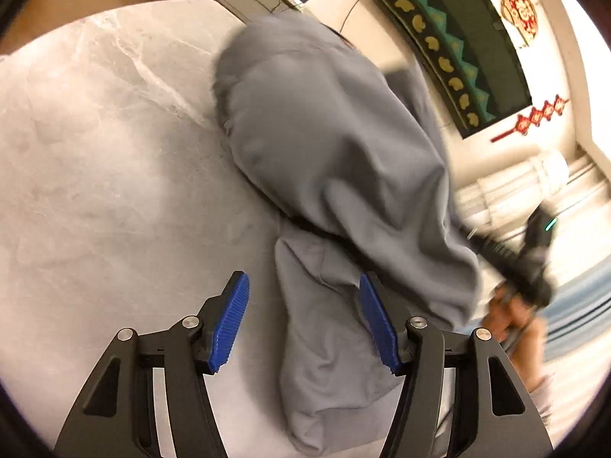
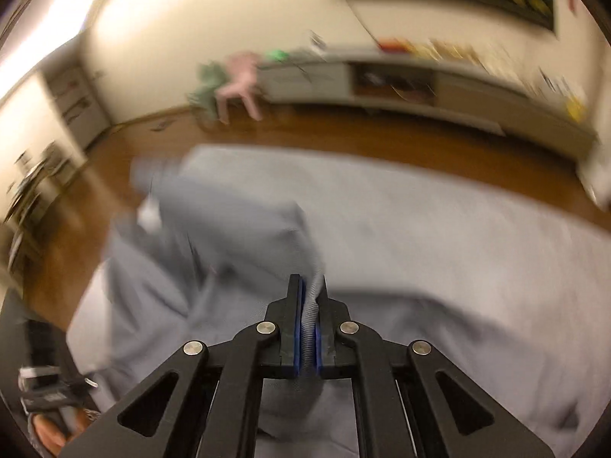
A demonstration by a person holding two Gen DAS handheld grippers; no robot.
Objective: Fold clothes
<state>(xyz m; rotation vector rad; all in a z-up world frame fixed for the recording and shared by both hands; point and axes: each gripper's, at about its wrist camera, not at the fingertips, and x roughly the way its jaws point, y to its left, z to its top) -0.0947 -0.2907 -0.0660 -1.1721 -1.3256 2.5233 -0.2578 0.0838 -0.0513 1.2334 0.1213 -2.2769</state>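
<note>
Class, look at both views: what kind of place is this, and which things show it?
Probably a home living room: a wooden floor, a long low cabinet along the wall, and red hanging decorations.

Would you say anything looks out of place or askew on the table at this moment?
Nothing is damaged or spilled. The grey garment is bunched and half lifted off the marble table rather than lying flat: the right gripper is shut on a ribbed edge of it, while the left gripper hangs open, holding nothing.

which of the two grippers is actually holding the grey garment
The right gripper: its blue pads are shut on the grey garment. The left gripper is open, holding nothing.
</note>
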